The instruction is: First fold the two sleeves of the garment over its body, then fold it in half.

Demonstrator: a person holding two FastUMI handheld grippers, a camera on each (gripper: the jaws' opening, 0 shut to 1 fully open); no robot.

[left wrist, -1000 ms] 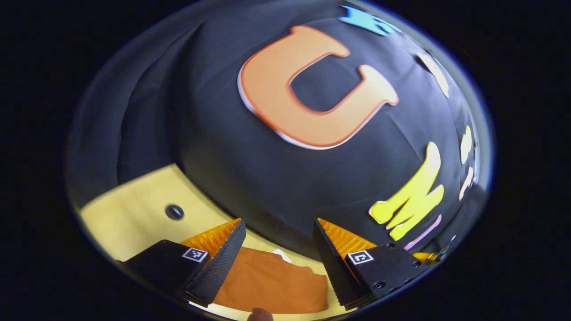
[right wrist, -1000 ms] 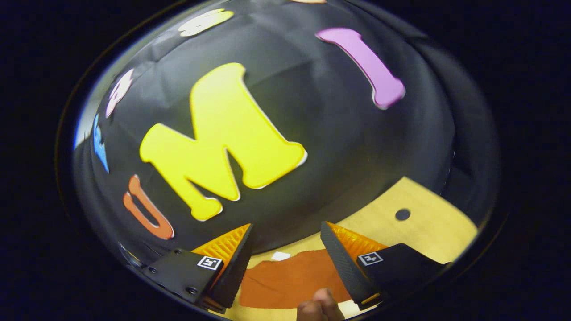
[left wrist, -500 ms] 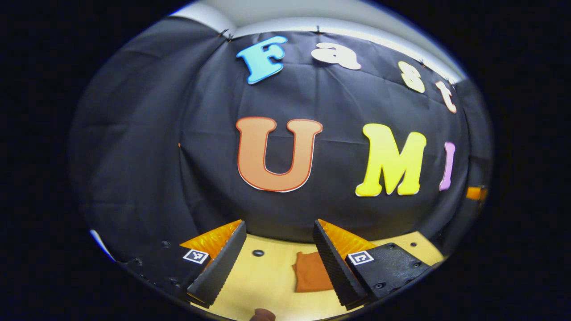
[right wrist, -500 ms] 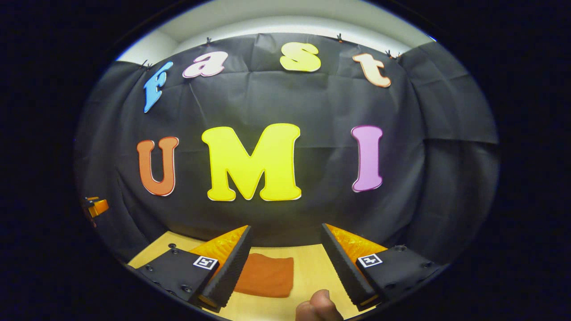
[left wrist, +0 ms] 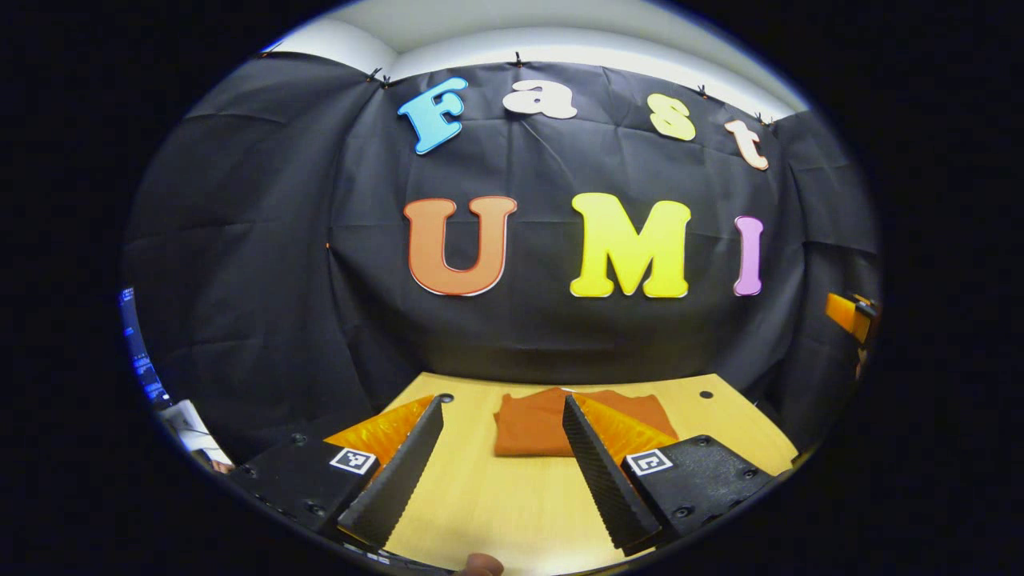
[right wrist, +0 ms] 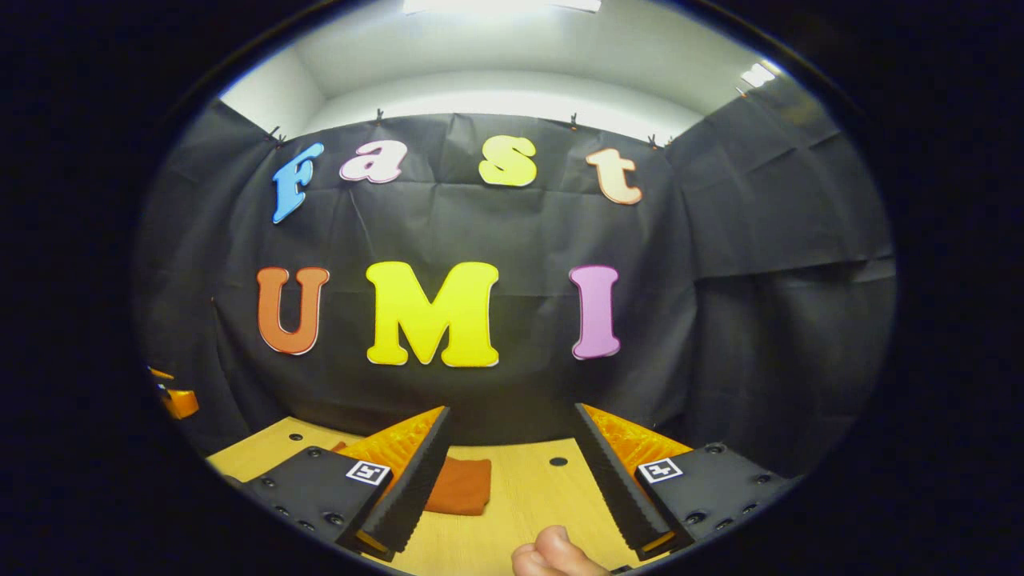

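The orange garment (left wrist: 532, 422) lies folded into a flat rectangle on the wooden table (left wrist: 496, 504), near the back wall. In the right gripper view the same garment (right wrist: 460, 488) shows past the left finger. My left gripper (left wrist: 500, 468) is open, raised above the table and short of the garment, with nothing between its fingers. My right gripper (right wrist: 508, 476) is open too, held up and back from the table, to the right of the garment. The other gripper (left wrist: 852, 316) shows small at the far right edge of the left gripper view.
The table has small dark holes (left wrist: 706, 394) near its back corners and meets the black cloth wall. A screen and papers (left wrist: 172, 408) sit off the table's left side. A fingertip (right wrist: 552, 552) shows at the bottom of the right gripper view.
Both grippers have pulled up and back from just over the garment and levelled out. The garment now lies farther off and looks smaller. Both stayed open.
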